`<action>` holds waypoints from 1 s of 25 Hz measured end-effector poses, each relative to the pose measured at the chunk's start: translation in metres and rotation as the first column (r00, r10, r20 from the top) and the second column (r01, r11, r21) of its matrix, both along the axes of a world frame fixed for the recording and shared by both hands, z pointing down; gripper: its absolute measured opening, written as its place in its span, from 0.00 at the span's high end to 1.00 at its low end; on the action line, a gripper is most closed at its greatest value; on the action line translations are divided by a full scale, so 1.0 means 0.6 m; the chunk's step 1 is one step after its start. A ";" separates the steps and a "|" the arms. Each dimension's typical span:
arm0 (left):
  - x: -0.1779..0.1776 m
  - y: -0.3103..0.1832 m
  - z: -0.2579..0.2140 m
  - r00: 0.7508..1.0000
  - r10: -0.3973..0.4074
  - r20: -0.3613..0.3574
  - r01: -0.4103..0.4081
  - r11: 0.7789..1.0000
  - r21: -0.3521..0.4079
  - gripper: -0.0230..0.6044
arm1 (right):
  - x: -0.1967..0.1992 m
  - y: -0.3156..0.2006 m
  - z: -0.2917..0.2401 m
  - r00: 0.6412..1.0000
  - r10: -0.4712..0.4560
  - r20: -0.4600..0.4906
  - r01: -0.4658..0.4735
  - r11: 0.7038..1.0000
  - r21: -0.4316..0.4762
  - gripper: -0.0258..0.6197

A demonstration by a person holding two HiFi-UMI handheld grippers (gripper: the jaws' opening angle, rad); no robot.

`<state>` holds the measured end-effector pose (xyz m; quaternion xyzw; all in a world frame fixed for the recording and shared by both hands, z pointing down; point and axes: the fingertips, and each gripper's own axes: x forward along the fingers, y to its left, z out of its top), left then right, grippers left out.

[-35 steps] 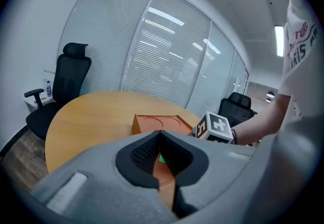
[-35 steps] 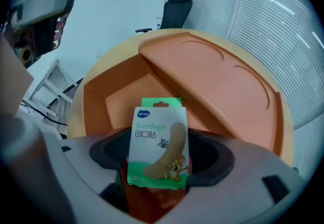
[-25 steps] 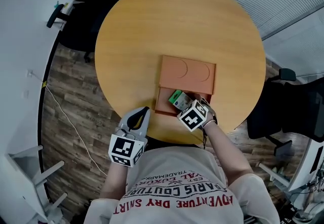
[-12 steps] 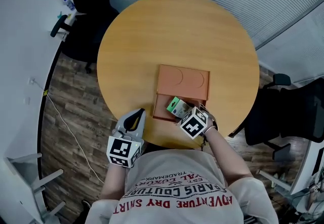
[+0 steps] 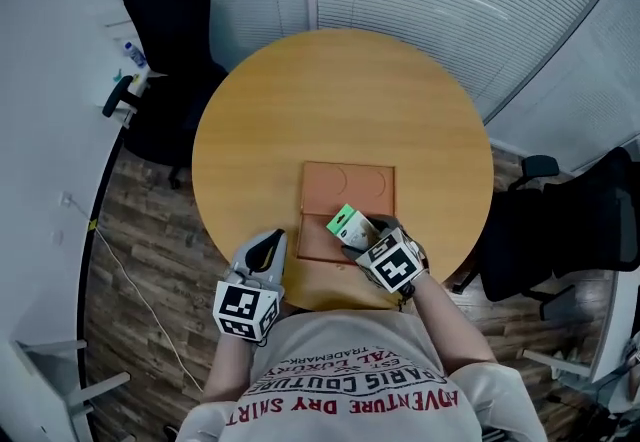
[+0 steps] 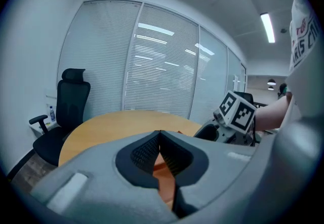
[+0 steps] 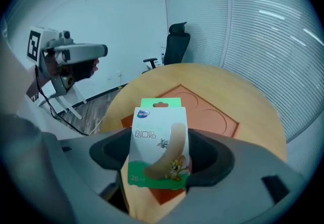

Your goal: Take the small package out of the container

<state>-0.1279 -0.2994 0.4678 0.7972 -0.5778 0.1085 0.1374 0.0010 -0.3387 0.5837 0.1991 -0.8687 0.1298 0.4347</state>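
Observation:
A small green-and-white package (image 7: 158, 142) of plasters is clamped between the jaws of my right gripper (image 7: 161, 154), lifted above the orange container (image 7: 202, 111). In the head view the small package (image 5: 346, 225) hangs over the near right part of the orange container (image 5: 345, 192), in front of my right gripper (image 5: 362, 235). My left gripper (image 5: 265, 252) sits at the table's near edge, left of the container, its jaws together with nothing between them. The left gripper view shows my left gripper (image 6: 161, 153) pointing over the round wooden table (image 6: 121, 121).
The round wooden table (image 5: 340, 110) stands on a wood-plank floor. A black office chair (image 5: 165, 60) is at the far left, another dark chair (image 5: 560, 220) at the right. Window blinds run along the back. A white desk edge (image 5: 60, 130) lies left.
My right gripper has lifted the package higher off the container and drawn slightly toward me. The head view has pulled back, so the table looks smaller. The left gripper has barely moved.

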 end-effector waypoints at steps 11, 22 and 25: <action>0.053 -0.035 -0.055 0.997 0.076 0.001 -0.076 0.995 0.057 0.95 | 0.040 -0.038 -0.188 0.899 0.222 0.378 -0.308 0.934 0.183 0.41; 0.097 -0.057 -0.117 0.993 0.106 0.050 -0.112 0.983 0.147 0.94 | 0.109 -0.062 -0.295 0.728 0.268 0.631 -0.570 0.748 0.340 0.41; 0.088 -0.062 -0.121 0.996 0.080 0.038 -0.085 0.984 0.154 0.94 | 0.112 -0.060 -0.307 0.721 0.250 0.646 -0.589 0.712 0.382 0.41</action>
